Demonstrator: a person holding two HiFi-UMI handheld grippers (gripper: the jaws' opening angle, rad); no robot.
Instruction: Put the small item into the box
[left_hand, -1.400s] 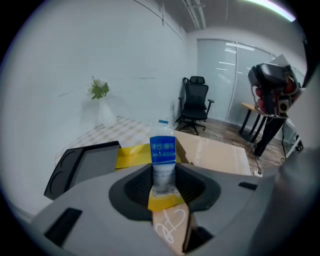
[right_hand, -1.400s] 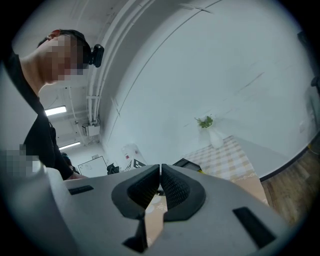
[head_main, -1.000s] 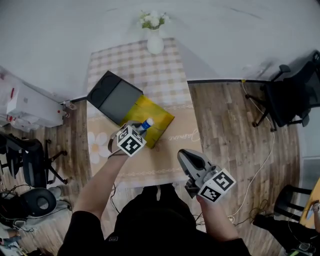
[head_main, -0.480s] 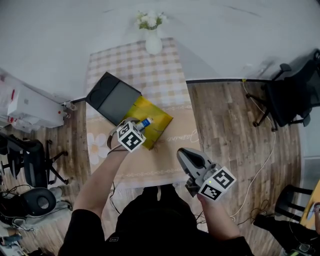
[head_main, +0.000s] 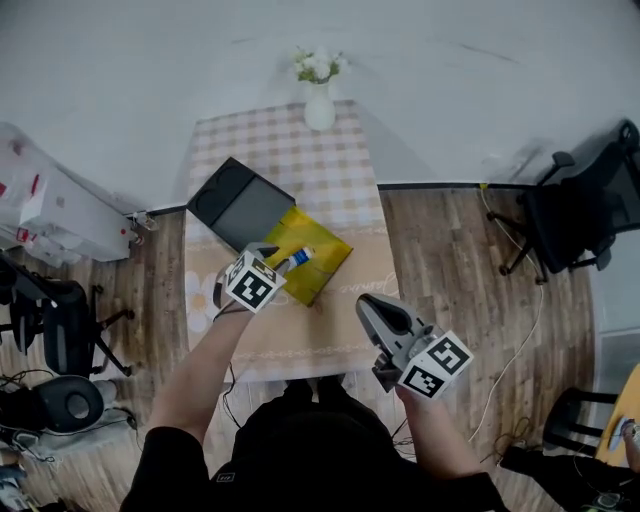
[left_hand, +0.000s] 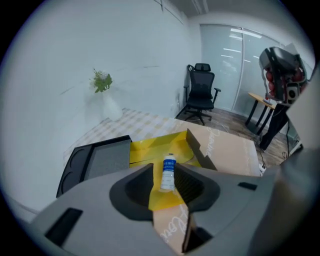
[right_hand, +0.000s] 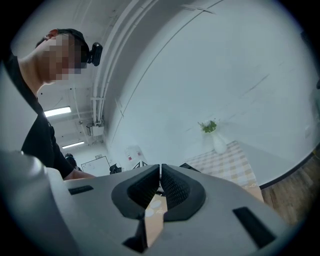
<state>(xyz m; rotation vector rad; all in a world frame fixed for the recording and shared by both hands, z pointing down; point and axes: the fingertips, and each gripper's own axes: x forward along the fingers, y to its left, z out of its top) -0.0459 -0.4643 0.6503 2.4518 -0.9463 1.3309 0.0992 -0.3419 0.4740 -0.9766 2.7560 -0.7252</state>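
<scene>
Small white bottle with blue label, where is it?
The bottle is left of centre in the head view, over the yellow box, between the closing jaws of the left claw.

there's a vase (head_main: 319, 106) of flowers (head_main: 318, 65) at the table's (head_main: 330, 170) far end, office chair (head_main: 572, 212) off to its right

Quick rundown of the camera setup as I see it from my end. The head view sits high up and looks almost straight down on the long worktop (head_main: 330, 170) with its checked and beige cloth. The brown wood floor (head_main: 450, 260) shows all round, so everything's small. The left gripper view is low and close over the open yellow cardboard box (head_main: 322, 250) (left_hand: 150, 150), facing along the worktop toward the plain white wall (left_hand: 125, 40). The right gripper view is further back, off the near end, tilted up at that same wall. All three catch the white ceramic vase of flowers (head_main: 319, 110) (left_hand: 111, 107) (right_hand: 218, 144) at the far end.
</scene>
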